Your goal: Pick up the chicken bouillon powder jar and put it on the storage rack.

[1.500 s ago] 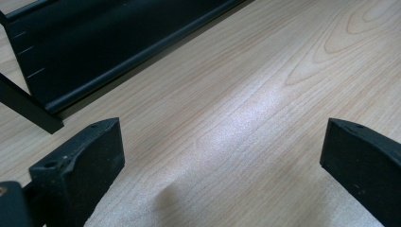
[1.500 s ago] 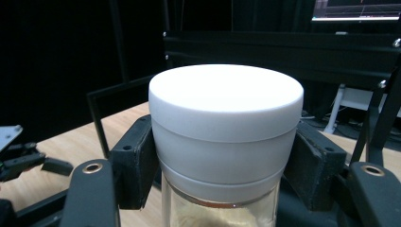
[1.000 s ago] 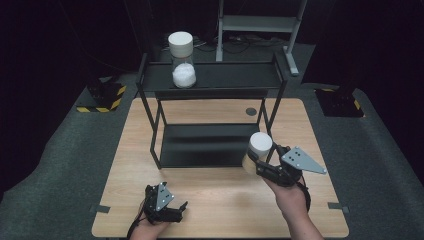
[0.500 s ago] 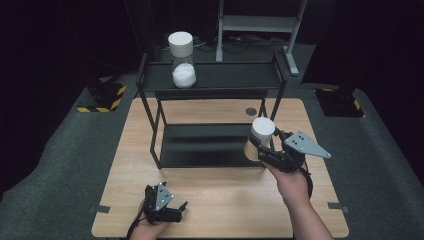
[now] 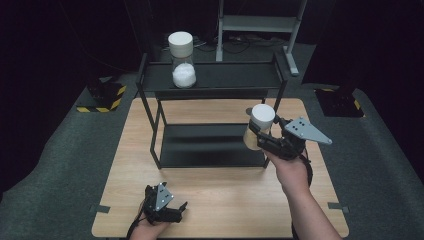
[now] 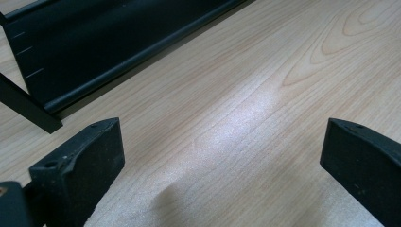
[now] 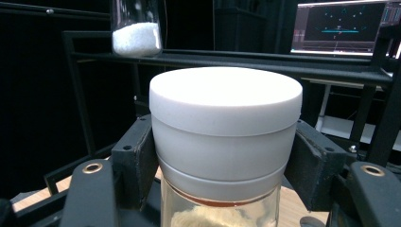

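My right gripper (image 5: 260,134) is shut on a clear jar with a white lid (image 5: 259,125), held upright in the air by the right front post of the black two-level rack (image 5: 210,80). In the right gripper view the jaws clamp the jar (image 7: 226,127) just under its lid, and pale powder fills its glass body. A second white-lidded jar (image 5: 182,60) with white granules stands on the rack's top shelf at the left; its lower part (image 7: 137,33) shows far off. My left gripper (image 5: 167,210) rests open near the table's front edge, nothing between its fingers (image 6: 85,161).
The rack's lower shelf (image 5: 210,145) lies bare on the wooden table (image 5: 220,200). A monitor (image 7: 340,28) glows behind the rack. Yellow-black striped blocks (image 5: 107,95) sit on the grey floor to the left, off the table.
My right gripper has carried the jar upward and a little farther from the person, toward the rack. The left gripper has stayed where it was.
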### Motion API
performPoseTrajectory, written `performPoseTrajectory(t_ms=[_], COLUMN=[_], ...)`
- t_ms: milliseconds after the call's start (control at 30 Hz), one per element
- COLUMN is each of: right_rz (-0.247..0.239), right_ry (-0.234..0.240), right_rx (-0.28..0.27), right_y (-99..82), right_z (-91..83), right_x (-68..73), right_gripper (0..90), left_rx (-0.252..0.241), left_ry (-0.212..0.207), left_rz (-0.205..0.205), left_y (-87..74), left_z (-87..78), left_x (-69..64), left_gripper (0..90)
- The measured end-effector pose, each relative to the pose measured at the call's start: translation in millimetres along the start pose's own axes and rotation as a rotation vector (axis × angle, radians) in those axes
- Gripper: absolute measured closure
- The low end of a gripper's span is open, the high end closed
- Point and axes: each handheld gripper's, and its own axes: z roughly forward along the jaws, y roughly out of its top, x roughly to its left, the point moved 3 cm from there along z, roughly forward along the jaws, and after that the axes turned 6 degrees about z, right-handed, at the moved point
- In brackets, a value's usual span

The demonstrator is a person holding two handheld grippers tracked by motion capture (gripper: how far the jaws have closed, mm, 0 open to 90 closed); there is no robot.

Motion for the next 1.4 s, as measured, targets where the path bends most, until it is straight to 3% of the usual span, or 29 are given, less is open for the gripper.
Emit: performPoseTrajectory(t_ms=[700,1033,1400], right_rz=[-0.025,-0.014,-0.030], right_ry=[-0.001,-0.002,-0.024], right_rx=[-0.066,-0.102,-0.137], right_y=[39.3,57.9,78.7], right_z=[17.5,24.5,36.6], right_x=[5.9,7.3,10.3], right_gripper=[33.6,33.5,33.5], left_rx=[-0.006,-0.006,-0.012], left_ry=[-0.007,-0.010,-0.015], left_rz=[-0.002,0.005,0.000], left_y=[-1.3,-1.1,-2.0], left_z=[-0.9,-0.6,-1.0], left_x=[1.0,0.7,1.1], left_gripper=[0.9,0.9,0.9])
